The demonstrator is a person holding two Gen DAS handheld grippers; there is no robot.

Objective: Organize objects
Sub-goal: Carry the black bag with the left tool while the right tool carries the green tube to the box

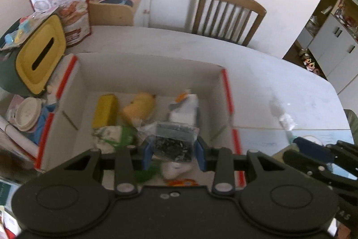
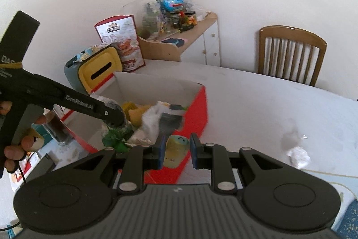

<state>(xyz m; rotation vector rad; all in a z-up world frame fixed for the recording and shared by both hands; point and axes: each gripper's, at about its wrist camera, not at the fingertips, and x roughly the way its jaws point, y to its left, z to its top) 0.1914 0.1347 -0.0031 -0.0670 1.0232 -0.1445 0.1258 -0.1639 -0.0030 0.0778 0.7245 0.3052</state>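
A white cardboard box with red edges (image 1: 73,87) stands on the white table. It holds a yellow block (image 1: 105,111), a yellow plush (image 1: 138,107), a white and grey toy (image 1: 185,109) and a green and white packet (image 1: 111,136). My left gripper (image 1: 172,154) hovers over the box's near side, shut on a clear packet of small dark parts (image 1: 174,140). In the right wrist view my right gripper (image 2: 176,151) is shut on a yellow-green soft thing with a drawn face (image 2: 176,149), just in front of the box's red wall (image 2: 199,109). A hand holds the left gripper (image 2: 111,118) over the box there.
A green tissue box with a yellow lid (image 1: 38,58) and a red and white snack bag (image 1: 67,4) stand left of the box. Crumpled wrap (image 2: 298,156) lies on the table to the right. A wooden chair (image 1: 228,13) and a cluttered side cabinet (image 2: 197,33) are behind.
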